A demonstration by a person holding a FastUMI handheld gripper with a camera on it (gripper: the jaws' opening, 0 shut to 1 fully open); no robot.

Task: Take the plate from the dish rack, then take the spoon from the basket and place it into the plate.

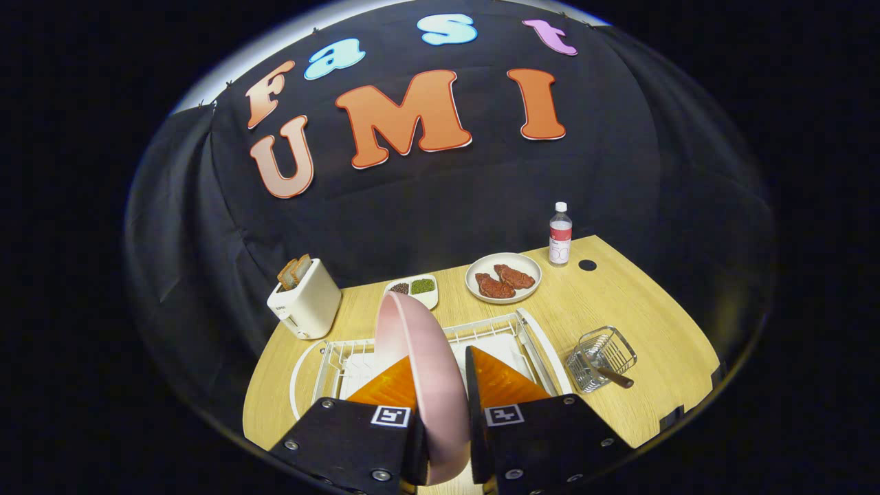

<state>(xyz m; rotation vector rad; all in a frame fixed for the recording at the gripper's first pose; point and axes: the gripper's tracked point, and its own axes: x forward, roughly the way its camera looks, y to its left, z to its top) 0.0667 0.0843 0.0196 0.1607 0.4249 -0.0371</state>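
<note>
I have the gripper [445,385] closed onto the pink plate [419,371]: both fingers press on it, one on each face, and the plate stands on edge between them, running from the bottom centre of the frame up past the fingertips [392,385]. Its rim curves up over the white dish rack [522,337], which sits just beyond the fingers in the lower middle. I cannot tell whether the plate's lower edge still touches the rack or is clear of it.

To the right of the rack, in the lower right, I see the wire basket [601,357] on the wooden table [639,309], with the spoon [614,375] in it; its brown handle pokes out over the near side, tilted. The basket is beside the rack, not touching it.

Further back, just right of centre, there is a white plate with two pieces of red meat [504,278]. Right of that stands a clear bottle with a white cap [560,235], upright, near a dark round hole [587,265] in the tabletop. Left of the meat plate I see a small white divided dish [412,289] holding dark and green contents. At the left of the table is a white toaster [306,300] with two slices of bread [294,272] sticking up from it.
</note>
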